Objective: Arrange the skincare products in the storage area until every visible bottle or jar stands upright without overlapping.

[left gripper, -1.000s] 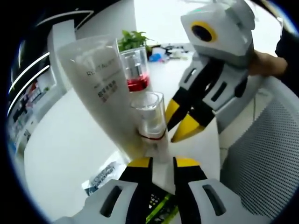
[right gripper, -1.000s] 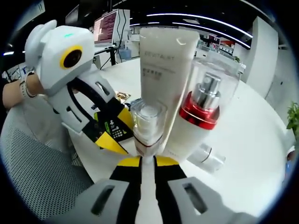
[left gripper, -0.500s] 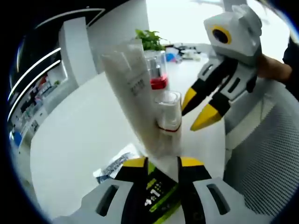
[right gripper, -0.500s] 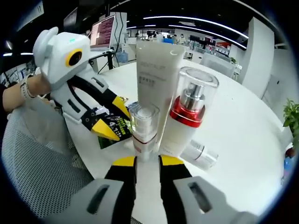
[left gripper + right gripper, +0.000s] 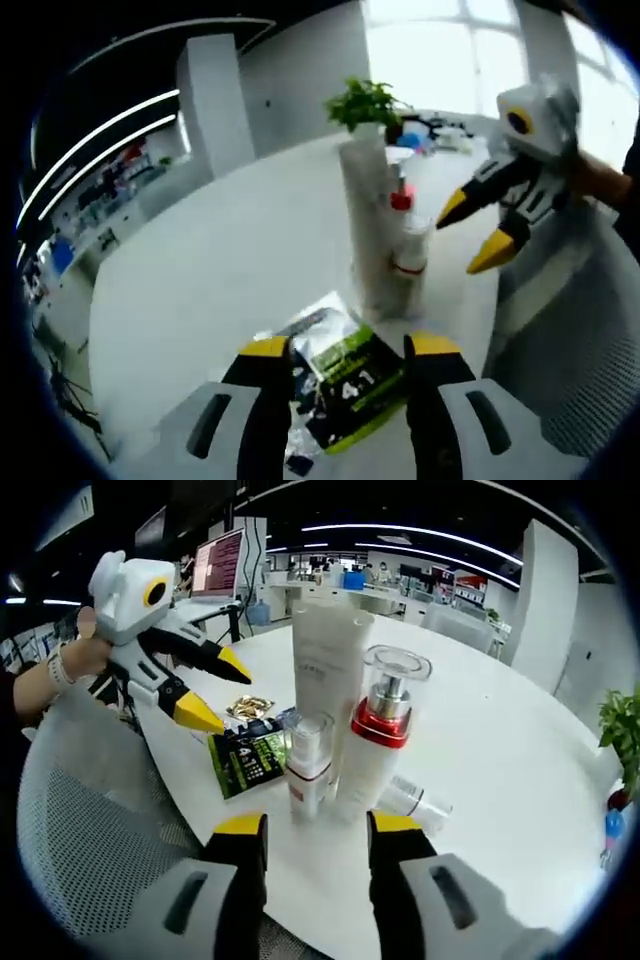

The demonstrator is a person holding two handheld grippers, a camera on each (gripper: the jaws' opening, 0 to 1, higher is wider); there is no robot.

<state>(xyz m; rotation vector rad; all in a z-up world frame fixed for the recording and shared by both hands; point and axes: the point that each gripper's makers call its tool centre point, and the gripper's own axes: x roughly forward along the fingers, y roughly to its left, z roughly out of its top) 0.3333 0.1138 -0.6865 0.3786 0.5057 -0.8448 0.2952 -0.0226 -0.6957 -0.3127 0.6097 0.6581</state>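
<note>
You've pulled both grippers back from the cluster. The left gripper [image 5: 342, 350] and right gripper [image 5: 308, 827] hang spread and empty. Tube [image 5: 321, 680], pump bottle [image 5: 372, 735] and small bottle [image 5: 306, 770] stand mid-table; the clear bottle [image 5: 417, 802] lies just right, so grip its middle squarely and tip it up away from the others.

We see our left gripper [image 5: 345, 350] open over a green packet [image 5: 352, 382]; tube [image 5: 368, 225] and bottles [image 5: 408, 262] upright, right gripper [image 5: 478, 232] open beside them

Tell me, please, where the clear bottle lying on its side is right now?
In the right gripper view the lying clear bottle rests on the white table, just right of the upright red-collared pump bottle and beyond the right gripper.
</note>
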